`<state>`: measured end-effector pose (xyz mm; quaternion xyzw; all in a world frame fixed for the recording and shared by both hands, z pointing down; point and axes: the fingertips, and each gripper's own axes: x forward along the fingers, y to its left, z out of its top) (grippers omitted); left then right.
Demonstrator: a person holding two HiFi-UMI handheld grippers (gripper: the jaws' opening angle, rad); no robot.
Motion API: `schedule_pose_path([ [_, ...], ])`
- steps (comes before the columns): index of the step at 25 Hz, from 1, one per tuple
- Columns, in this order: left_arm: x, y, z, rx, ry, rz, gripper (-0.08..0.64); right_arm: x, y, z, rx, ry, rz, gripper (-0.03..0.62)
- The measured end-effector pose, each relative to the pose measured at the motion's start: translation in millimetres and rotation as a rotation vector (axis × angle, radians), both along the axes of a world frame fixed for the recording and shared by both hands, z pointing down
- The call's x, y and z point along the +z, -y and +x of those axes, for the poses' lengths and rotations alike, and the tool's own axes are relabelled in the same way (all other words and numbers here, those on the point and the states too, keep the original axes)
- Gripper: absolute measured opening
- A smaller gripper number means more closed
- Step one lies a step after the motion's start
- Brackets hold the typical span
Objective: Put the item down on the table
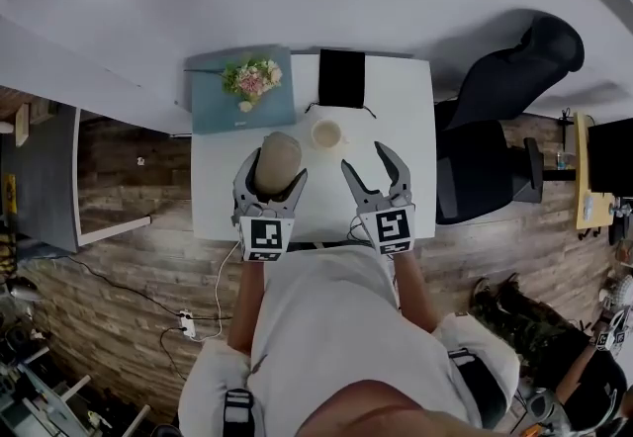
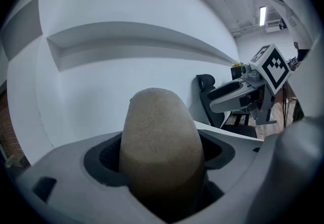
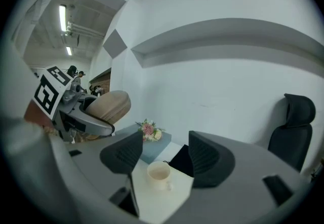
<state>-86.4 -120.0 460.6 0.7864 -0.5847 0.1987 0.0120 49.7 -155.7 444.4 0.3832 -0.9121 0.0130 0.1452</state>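
A tan, rounded, loaf-shaped item [image 1: 277,158] sits between the jaws of my left gripper [image 1: 274,178], which is shut on it and holds it above the white table [image 1: 406,129]. In the left gripper view the item [image 2: 162,147] fills the gap between both dark pads and pokes out past the fingertips. My right gripper [image 1: 362,155] hovers beside it over the table's right half, open with nothing in it. Through its jaws [image 3: 162,157] the right gripper view shows a cream cup [image 3: 159,173] standing on the table further away, and the held item [image 3: 109,106] off to the left.
On the table stand the cream cup [image 1: 326,134], a black pouch [image 1: 342,77] at the far edge, and a blue-grey box [image 1: 223,104] with a bunch of flowers [image 1: 252,79] on it. A black office chair [image 1: 504,119] stands right of the table. A white wall is behind it.
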Motion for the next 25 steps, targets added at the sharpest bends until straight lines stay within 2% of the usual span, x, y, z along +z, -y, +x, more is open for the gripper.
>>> schedule_pose_path([
  [5, 37.2, -1.3, 7.8, -0.019, -0.001, -0.093, 0.408, 23.2, 7.6, 8.3, -0.019, -0.006, -0.049, 0.279],
  [11, 65.6, -0.9, 19.0, 0.017, 0.012, -0.163, 0.408, 46.9, 13.5, 15.4, -0.011, -0.018, -0.101, 0.275],
  [25, 142.0, -10.2, 30.1, 0.210, 0.043, -0.295, 0.408, 110.6, -8.0, 10.2, 0.064, -0.126, -0.225, 0.265],
])
